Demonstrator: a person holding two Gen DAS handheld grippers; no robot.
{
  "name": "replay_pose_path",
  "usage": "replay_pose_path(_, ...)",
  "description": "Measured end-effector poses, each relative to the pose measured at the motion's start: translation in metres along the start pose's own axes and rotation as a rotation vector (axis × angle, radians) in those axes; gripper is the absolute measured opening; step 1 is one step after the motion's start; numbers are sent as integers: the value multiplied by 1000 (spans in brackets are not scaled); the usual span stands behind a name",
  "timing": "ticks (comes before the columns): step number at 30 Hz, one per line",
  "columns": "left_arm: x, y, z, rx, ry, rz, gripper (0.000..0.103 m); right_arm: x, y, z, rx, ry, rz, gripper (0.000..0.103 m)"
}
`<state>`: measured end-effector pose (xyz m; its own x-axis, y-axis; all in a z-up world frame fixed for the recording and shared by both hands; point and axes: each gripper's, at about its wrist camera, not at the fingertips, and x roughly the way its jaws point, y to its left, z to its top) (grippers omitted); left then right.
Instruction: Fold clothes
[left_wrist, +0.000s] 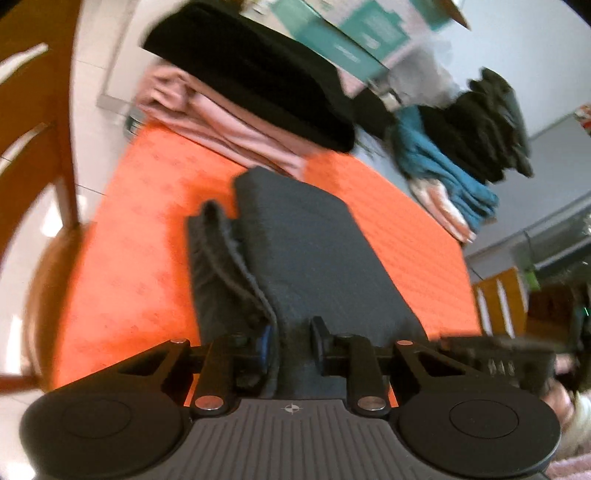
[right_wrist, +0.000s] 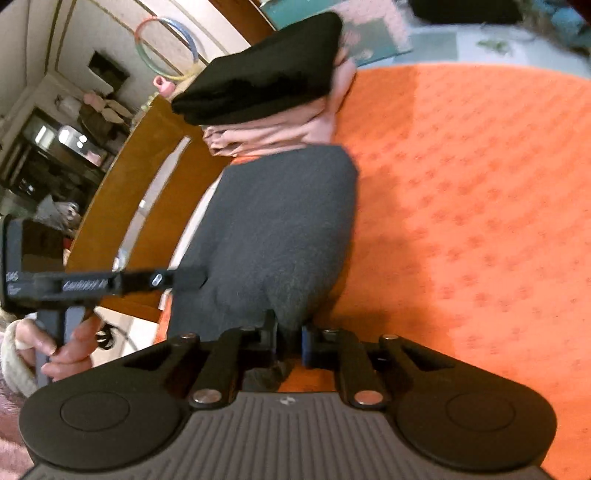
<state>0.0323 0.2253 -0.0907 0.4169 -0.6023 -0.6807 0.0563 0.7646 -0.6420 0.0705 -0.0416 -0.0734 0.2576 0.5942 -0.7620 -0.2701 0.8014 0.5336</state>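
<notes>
Dark grey garment (left_wrist: 310, 251), folded into a thick oblong, lying on an orange-covered table (left_wrist: 140, 229), its near edge raised off the cloth. Left claw (left_wrist: 291, 345) narrowed onto that near edge, grey fabric bunched between the pads. Right claw (right_wrist: 290, 341) likewise pinched tight on the same edge, further along. Beyond the garment, a stack of folded pink cloth (left_wrist: 221, 125) with a folded black piece (left_wrist: 251, 70) on top.

Step in hand, as a judgement: a folded bundle gripped at two points, either mid-fold or mid-carry toward the stack; not settled by these views. Next move likely calls for both claws travelling together, level, so the layers do not slip apart.

Left view only: a ribbed band (left_wrist: 232, 258) showing along the garment's left side, and a second heap of teal and dark clothes (left_wrist: 461, 147) at the far right of the table. Right view only: the left claw seen side-on (right_wrist: 110, 286), a hand (right_wrist: 68, 350) on its handle, and a wooden chair (right_wrist: 147, 177) beside the table.
</notes>
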Motion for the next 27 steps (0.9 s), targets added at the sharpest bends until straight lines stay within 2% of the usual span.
replay_pose_path(6, 31, -48, -30, 50, 114, -120, 25, -40, -40, 19, -85, 75, -63, 13)
replay_pose_path(11, 39, -74, -39, 115, 143, -164, 26, -59, -80, 27, -134, 107, -118, 13)
replay_pose_path(15, 29, -63, -28, 90, 84, -98, 31, -61, -102, 25, -120, 81, -141, 13)
replay_pose_path(17, 24, -57, -22, 76, 54, -63, 41, -61, -109, 22, -99, 58, -154, 16)
replay_pose_path(22, 25, -37, -1, 45, -9, 40, 46, -67, -114, 6, -9, -34, -197, 28)
replay_pose_path(24, 33, -36, 5, 39, -15, 47, 46, -72, -113, -1, 33, -83, -219, 37)
replay_pose_path(27, 45, -35, 14, 29, -22, 53, 46, -82, -108, -13, 77, -148, -244, 43)
